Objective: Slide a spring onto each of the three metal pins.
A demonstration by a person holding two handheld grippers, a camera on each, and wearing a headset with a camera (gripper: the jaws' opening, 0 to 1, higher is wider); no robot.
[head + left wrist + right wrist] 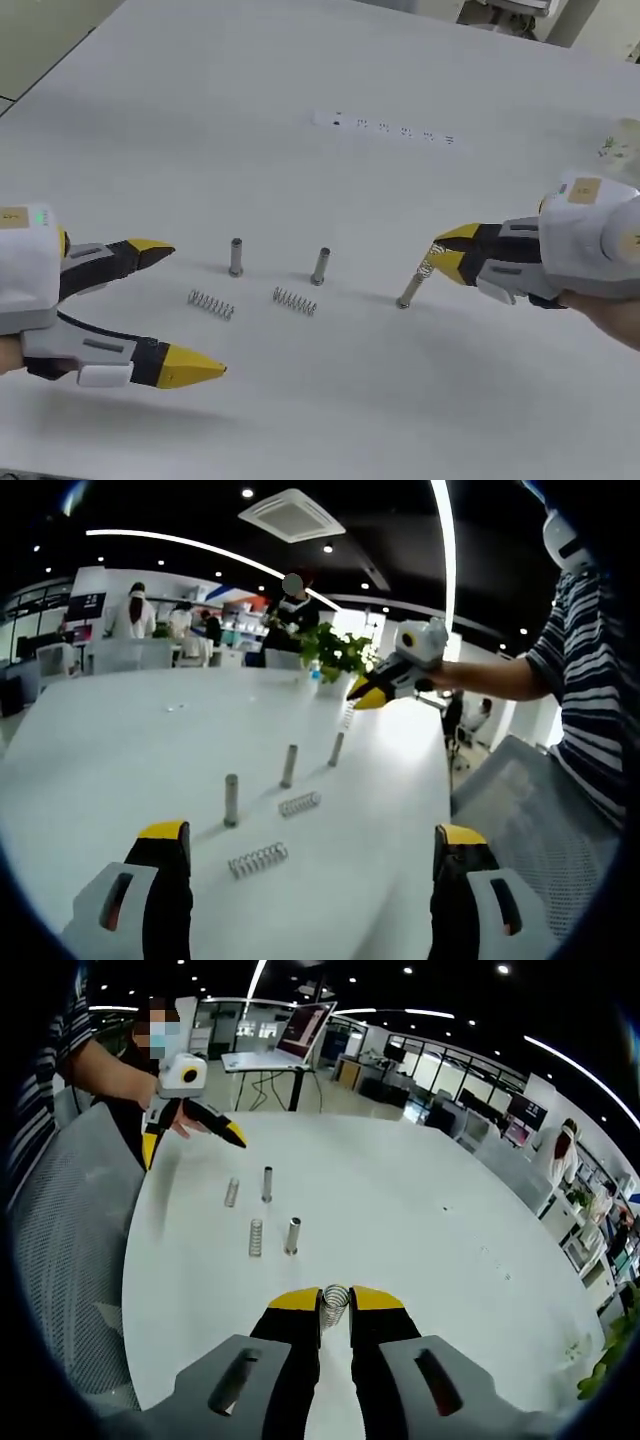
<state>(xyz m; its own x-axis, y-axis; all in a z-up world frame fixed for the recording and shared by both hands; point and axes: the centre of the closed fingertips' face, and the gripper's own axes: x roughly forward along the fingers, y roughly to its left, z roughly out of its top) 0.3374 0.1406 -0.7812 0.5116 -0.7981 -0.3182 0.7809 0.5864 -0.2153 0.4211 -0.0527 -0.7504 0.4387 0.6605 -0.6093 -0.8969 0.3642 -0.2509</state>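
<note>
Three metal pins are on the white table: the left pin (236, 256) and middle pin (320, 266) stand upright, while the right pin (410, 290) leans toward my right gripper (437, 250). That gripper is shut on a small spring (428, 265) at the leaning pin's top end; the same spring (335, 1302) is pinched between its yellow tips. Two loose springs (211, 304) (295, 300) lie flat in front of the other pins. My left gripper (197, 310) is open wide at the left, its jaws either side of the nearest spring (258, 859) but above the table.
A white power strip (390, 127) lies flat at the back of the table. A green plant (335, 650) stands past the table's far end, with desks and people beyond. A grey mesh chair (70, 1250) is beside the table.
</note>
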